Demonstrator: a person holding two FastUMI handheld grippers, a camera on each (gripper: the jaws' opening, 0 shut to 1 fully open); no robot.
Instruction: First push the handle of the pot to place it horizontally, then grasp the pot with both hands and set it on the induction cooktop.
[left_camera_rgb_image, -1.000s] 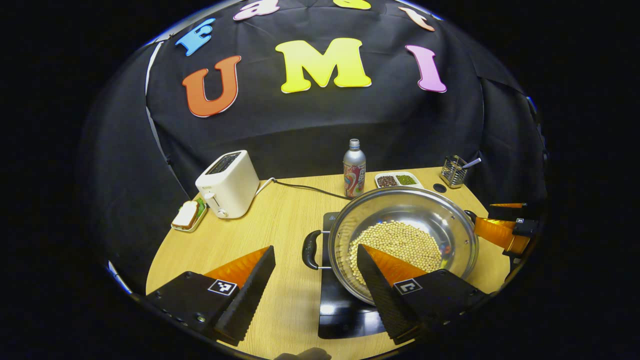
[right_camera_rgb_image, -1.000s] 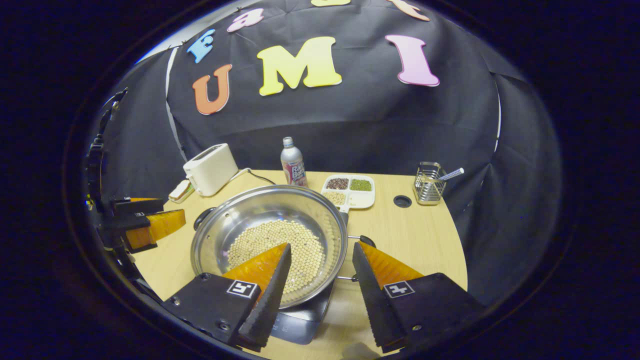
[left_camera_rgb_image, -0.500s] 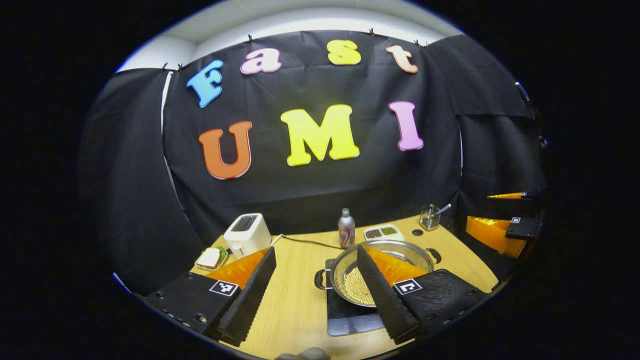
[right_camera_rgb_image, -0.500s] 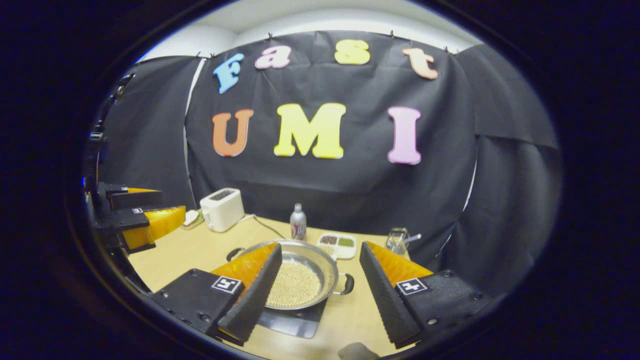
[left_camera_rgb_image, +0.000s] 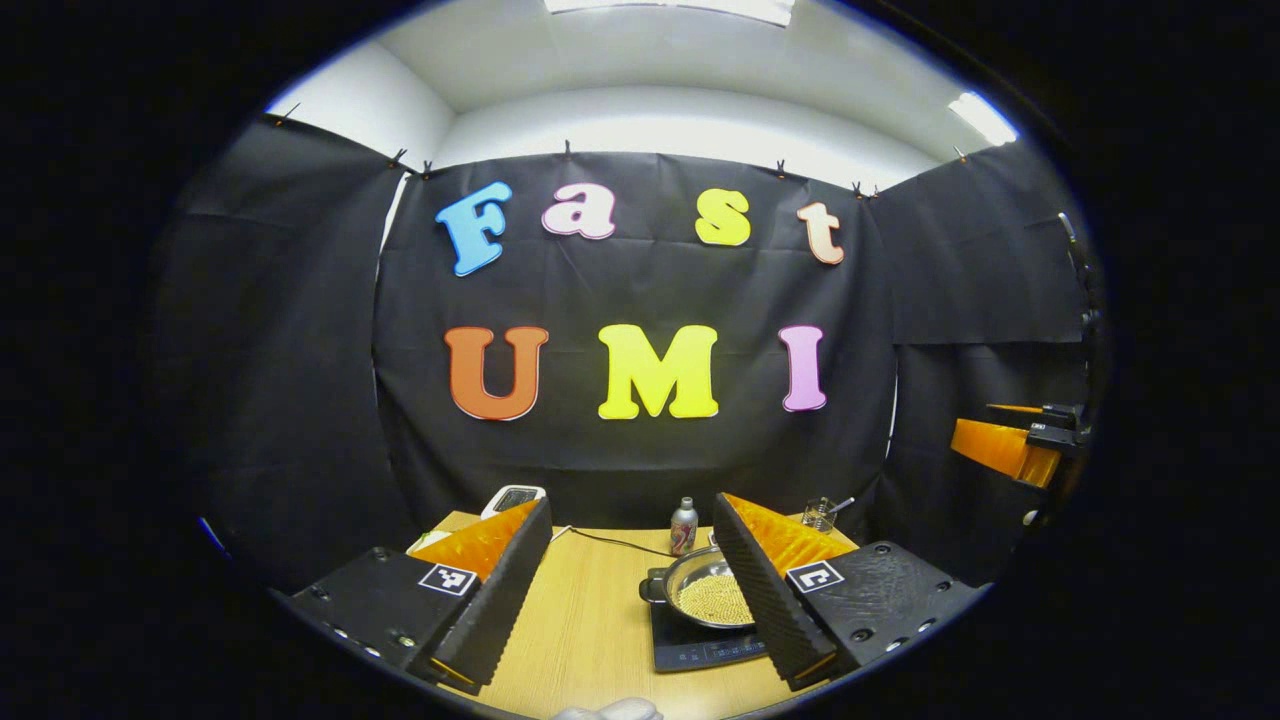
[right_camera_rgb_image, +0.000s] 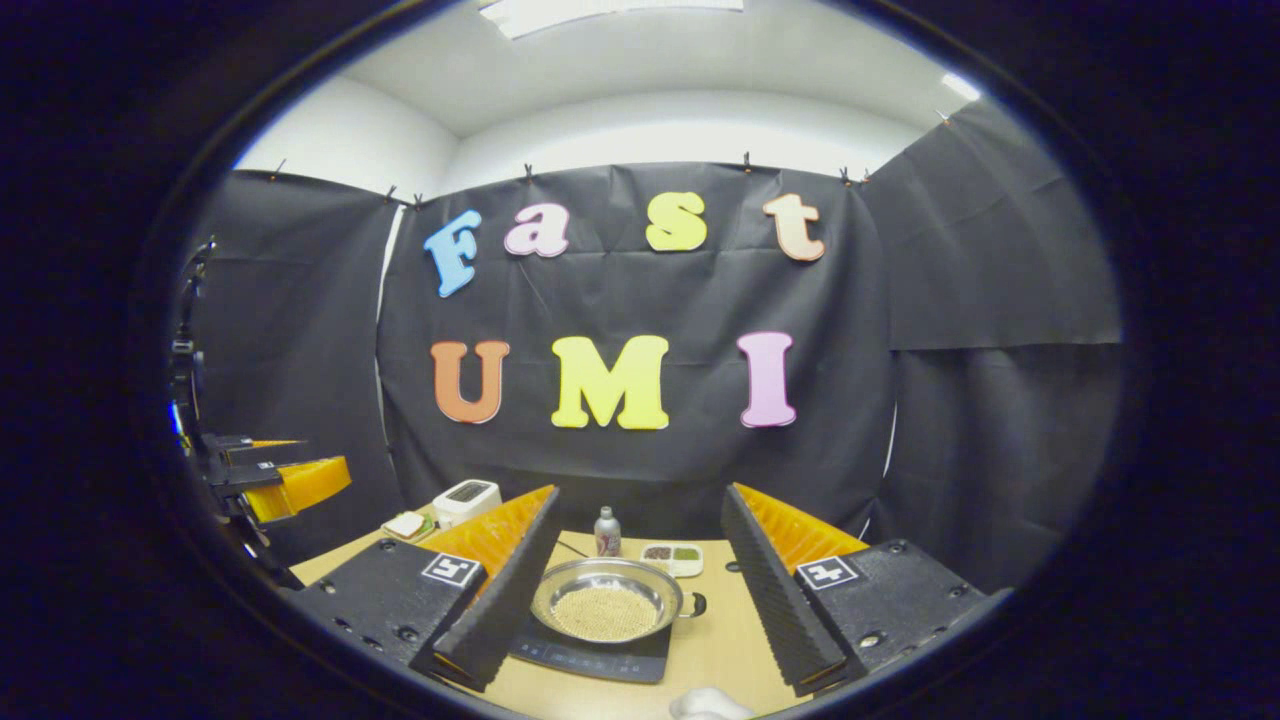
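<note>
Pot sits on the cooktop, steel, wide and shallow, pale beans across its bottom. One dark side handle sticks out level on its right in the right gripper view; in the left gripper view the pot shows a dark handle on its left, with its right side hidden behind a finger. Cooktop is a flat black slab on the table, control strip along the near edge.

Table is light wood, backed by black cloth. Toaster stands at the far left, white, with a small plate just beside it. A cord runs across the table behind the pot. Bottle stands upright behind the pot; a divided tray lies just right of the bottle. Wire holder with a utensil sits at the far right corner.

Left gripper has fingers wide apart, nothing between them, held well back from the pot. Right gripper is likewise spread wide, empty, well back from the pot.
</note>
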